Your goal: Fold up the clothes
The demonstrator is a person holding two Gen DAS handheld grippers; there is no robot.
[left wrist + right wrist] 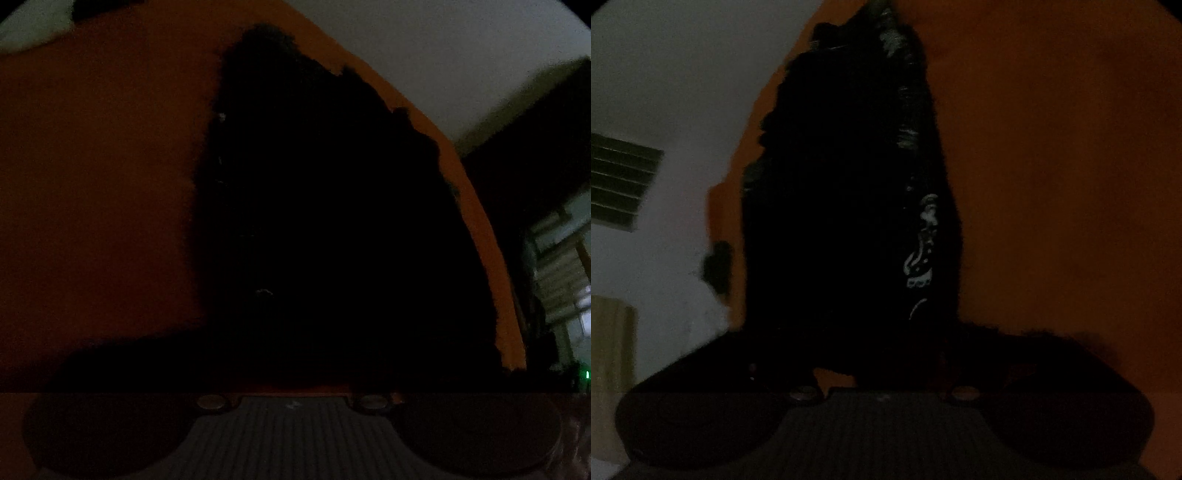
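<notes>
The frames are very dark. A black garment (325, 221) lies on an orange surface (92, 184) and runs straight up to my left gripper (295, 354), whose fingers are lost in the black cloth. In the right wrist view the same black garment (842, 221) shows a white print (923, 243) along its right side. It reaches down over my right gripper (886, 350), hiding the fingers there too. Only the ribbed grey base of each gripper shows clearly. Whether either gripper holds the cloth cannot be made out.
The orange surface's edge (476, 206) curves past the garment on the right of the left wrist view, with a pale wall (461, 55) and shelving (561, 266) beyond. The right wrist view shows a pale wall (665, 74) and a slatted vent (620, 181).
</notes>
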